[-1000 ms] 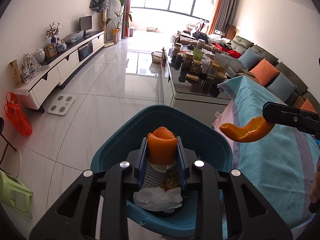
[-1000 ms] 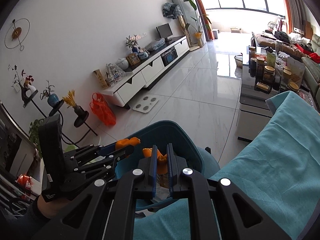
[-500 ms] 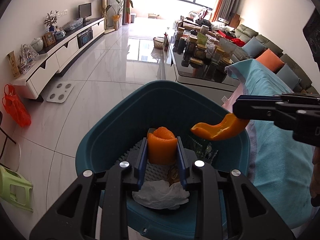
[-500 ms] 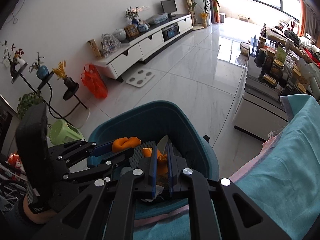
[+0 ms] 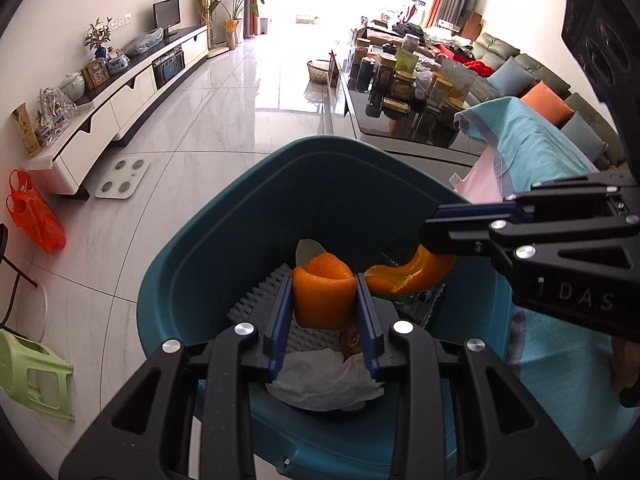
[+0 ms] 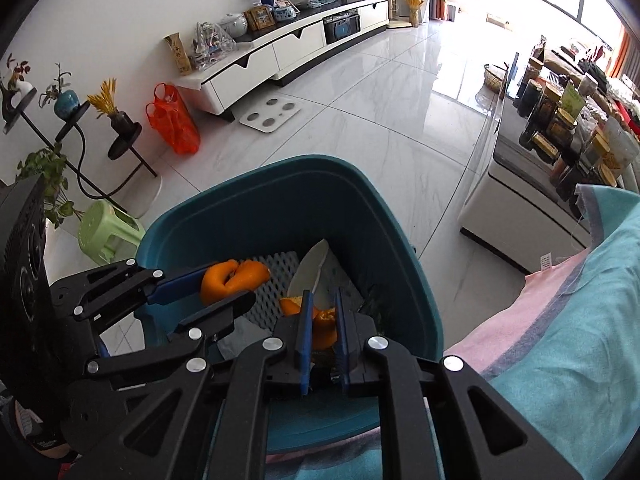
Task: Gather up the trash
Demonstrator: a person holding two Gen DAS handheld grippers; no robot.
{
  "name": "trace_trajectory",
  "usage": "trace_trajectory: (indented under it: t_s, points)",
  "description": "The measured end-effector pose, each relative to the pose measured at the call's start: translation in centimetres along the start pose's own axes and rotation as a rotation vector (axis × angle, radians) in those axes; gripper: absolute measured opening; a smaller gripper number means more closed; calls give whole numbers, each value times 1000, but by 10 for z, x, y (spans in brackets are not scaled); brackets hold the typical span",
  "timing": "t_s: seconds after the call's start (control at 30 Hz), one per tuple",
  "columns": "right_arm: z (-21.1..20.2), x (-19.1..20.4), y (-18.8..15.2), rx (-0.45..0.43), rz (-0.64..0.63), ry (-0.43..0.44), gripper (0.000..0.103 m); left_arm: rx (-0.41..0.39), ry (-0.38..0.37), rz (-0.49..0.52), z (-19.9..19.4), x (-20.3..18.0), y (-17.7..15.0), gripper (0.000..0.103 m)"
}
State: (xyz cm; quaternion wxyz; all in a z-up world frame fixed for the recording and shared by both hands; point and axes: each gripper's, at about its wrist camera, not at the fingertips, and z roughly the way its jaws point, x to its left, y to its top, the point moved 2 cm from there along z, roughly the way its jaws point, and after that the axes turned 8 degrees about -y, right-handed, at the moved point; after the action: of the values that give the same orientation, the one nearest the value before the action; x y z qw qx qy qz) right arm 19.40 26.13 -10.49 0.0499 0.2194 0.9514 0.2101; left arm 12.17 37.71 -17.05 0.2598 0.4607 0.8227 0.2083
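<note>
A teal bin [image 5: 224, 240] stands on the floor beside the cloth-covered table; it also shows in the right wrist view [image 6: 280, 192]. My left gripper [image 5: 324, 280] is shut on a curled orange peel [image 5: 324, 300] and holds it over the bin's inside. My right gripper [image 6: 321, 316] is shut on a curved orange peel [image 6: 322, 328], seen from the left wrist view [image 5: 408, 276], also over the bin. In the bin lie crumpled white tissue [image 5: 324, 380], grey foam netting [image 5: 264, 296] and a wrapper.
A table with a teal and pink cloth [image 6: 568, 320] lies to the right of the bin. A green stool [image 5: 32, 368] and an orange bag [image 5: 36, 216] stand on the tiled floor to the left. A low table with jars [image 5: 404, 92] is behind.
Both grippers have moved forward and down over the bin. The right gripper's peel has come from above the cloth to inside the bin's rim, close beside the left gripper's peel.
</note>
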Motion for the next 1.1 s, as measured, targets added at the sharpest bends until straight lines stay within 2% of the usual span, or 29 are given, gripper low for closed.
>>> trace_trajectory:
  t_s: [0.13,0.2,0.23,0.27,0.3,0.37,0.4,0.57,0.67,0.73,0.8,1.0,1.1]
  points:
    - [1,-1,1,4,3,-13,16,2,16,-2,2,-1,-1,37]
    - [1,-3,1,3,9,-11,27,5,19,-5,3,0,-1,41]
    - [0,-5,1,-2,13,-12,27,4,23,-5,2,1,0,45]
    - [0,-6,1,-4,15,-12,27,0,29,-5,2,1,0,56]
    - [-1,-7,0,-8,18,-12,27,-7,39,-3,1,0,1,62]
    - [-3,-9,0,-13,25,-11,27,-12,43,-3,-1,1,1,63]
    - [-4,-10,0,-16,27,-11,27,-14,41,-6,-1,2,2,67]
    - [-10,-17,-1,-32,51,-1,29,-17,51,0,-3,0,2,76]
    - [-16,-19,-2,-48,62,-1,36,-26,64,2,-7,-1,2,84]
    - [-19,-21,-1,-58,65,0,41,-34,81,4,-10,0,2,93]
    - [-24,-23,-2,-80,72,-3,53,-47,93,6,-17,0,2,97]
    - [-49,-37,-3,-164,104,-26,80,-84,127,4,-38,0,8,97]
    - [-61,-45,-5,-198,125,-31,86,-98,132,-4,-48,-2,11,97]
